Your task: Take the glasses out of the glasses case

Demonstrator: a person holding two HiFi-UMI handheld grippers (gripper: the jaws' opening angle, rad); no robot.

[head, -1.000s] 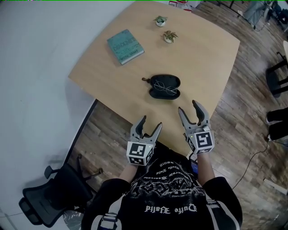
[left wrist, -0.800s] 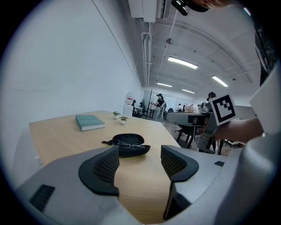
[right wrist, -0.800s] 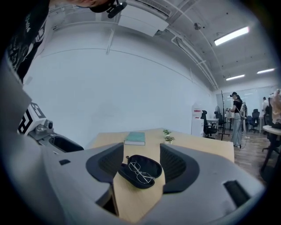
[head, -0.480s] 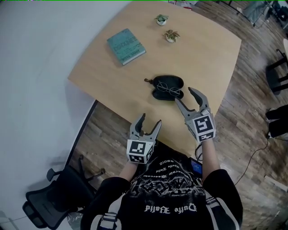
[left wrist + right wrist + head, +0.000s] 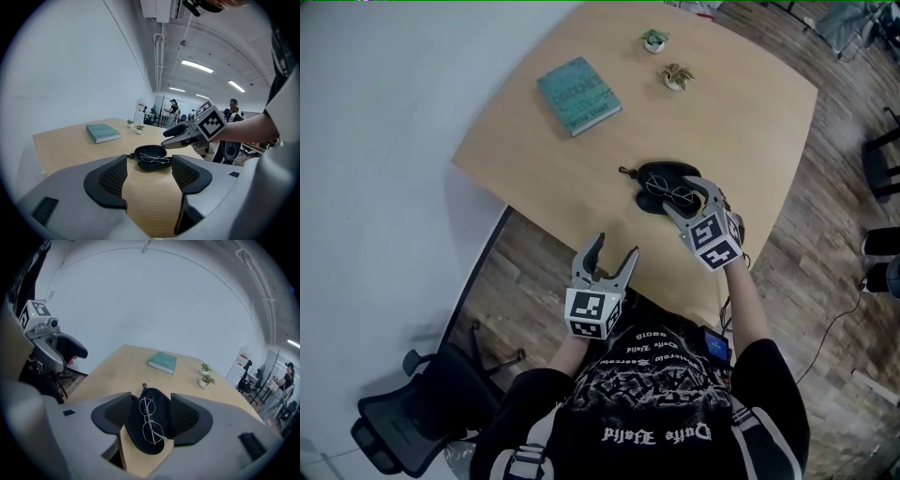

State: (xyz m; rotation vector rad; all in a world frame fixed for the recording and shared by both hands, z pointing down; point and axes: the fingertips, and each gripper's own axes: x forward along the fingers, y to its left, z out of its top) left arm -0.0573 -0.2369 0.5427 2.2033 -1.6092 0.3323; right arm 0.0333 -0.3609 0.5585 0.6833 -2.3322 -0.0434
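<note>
**Glasses (image 5: 149, 420) lie in the open case, right claw spread over them**

The black case (image 5: 659, 174) sits open on the wooden surface (image 5: 741, 122), toward its near edge and nearer the right corner than the left. The glasses rest inside it, thin wire frames with the lenses facing up.

The right claw (image 5: 682, 195) is low over the case with its jaws spread wide. In the right gripper view one jaw stands on each side of the case and the glasses lie in the gap between them. The jaws pinch nothing, and I cannot tell whether they touch the case.

The left claw (image 5: 616, 248) hangs at the near edge, well apart from the case. It is also spread, with only bare surface showing between its jaws.

A teal book (image 5: 579, 96) lies closed near the left edge. Two small plants (image 5: 676, 77) stand near the far edge.
</note>
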